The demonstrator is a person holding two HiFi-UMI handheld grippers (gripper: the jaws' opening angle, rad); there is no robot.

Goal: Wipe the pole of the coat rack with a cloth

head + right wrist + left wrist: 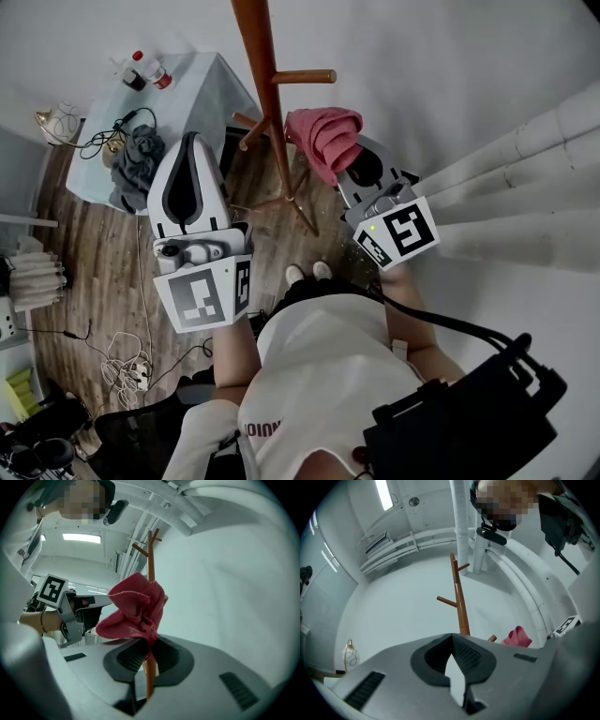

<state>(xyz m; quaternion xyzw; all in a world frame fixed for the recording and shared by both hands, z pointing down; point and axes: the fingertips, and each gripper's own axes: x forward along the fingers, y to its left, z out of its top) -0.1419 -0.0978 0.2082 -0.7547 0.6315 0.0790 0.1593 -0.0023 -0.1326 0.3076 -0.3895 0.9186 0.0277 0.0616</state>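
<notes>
Room to move lay mostly on the right of the coat rack pole, where bare white wall ran down to a few pale pipes. On the other side the corner of a cloth-covered surface came close to the rack's spread legs. That surface carried small bottles, a tangle of cables and a grey garment slumped over its edge. More cables trailed across the wooden floor.

The right gripper was clamped on a bunched pink cloth, held just beside the pole and below a side peg. I could not tell whether the cloth touched the wood. The left gripper hung between the surface and the pole, its jaws together with nothing in them.

From above, the pole, the legs and the person's feet could be taken in together. The right gripper view gave what that one could not: the cloth pinched at the gripper, with the pole rising right behind it. The left gripper view showed its gripper closed. Beyond it stood the pole, and the cloth was off to the right.
</notes>
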